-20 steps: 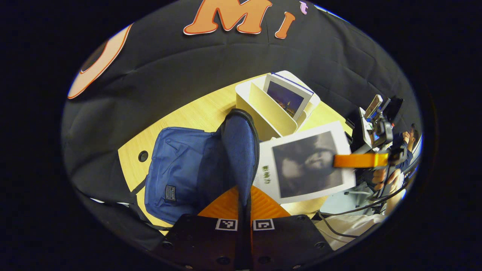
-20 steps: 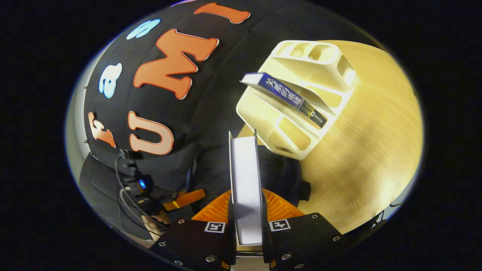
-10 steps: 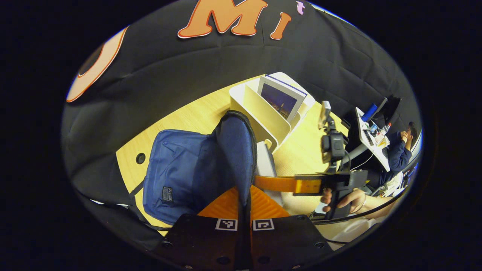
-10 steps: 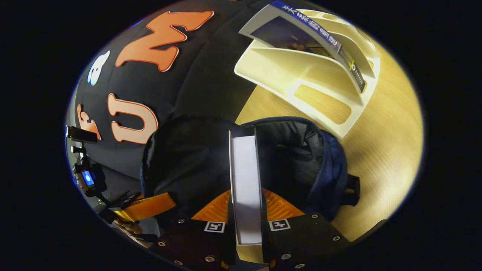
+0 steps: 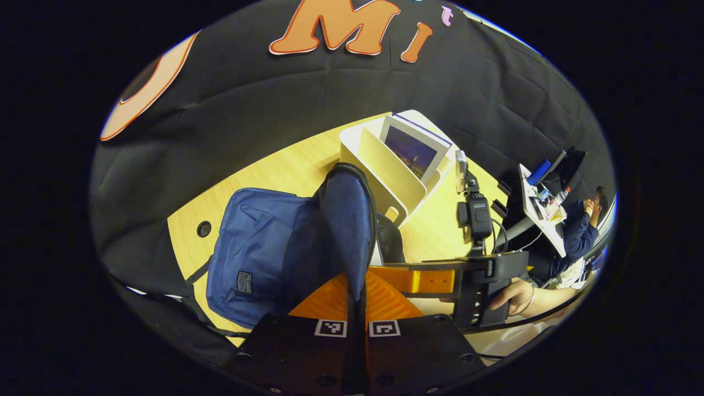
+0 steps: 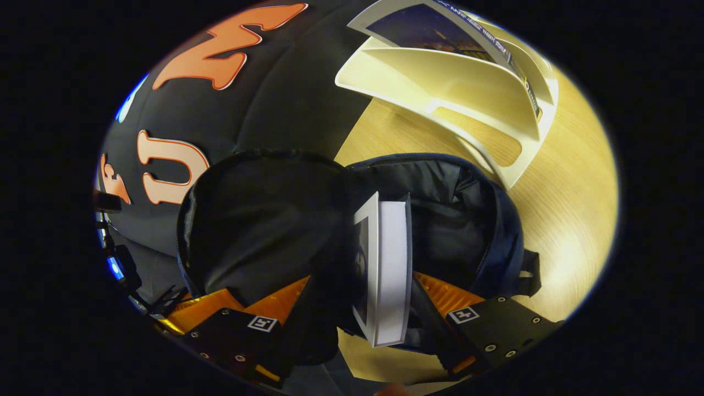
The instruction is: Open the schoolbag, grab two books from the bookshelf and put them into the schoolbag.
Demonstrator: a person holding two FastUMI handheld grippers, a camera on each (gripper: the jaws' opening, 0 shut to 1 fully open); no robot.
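Blue schoolbag (image 5: 264, 258) gapes open on edge; white book (image 6: 388, 275) stands inside; another leans in the bookshelf (image 5: 385, 165).

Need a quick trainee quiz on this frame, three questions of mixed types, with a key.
1. True or false: the right gripper is open, and the white book stands between its fingers in the schoolbag mouth.
2. What does the left gripper pinch? A: the flap of the schoolbag. B: the table edge. C: a pen.
3. Fill in: the bookshelf holds ___ book.
Key: 1 true; 2 A; 3 one.
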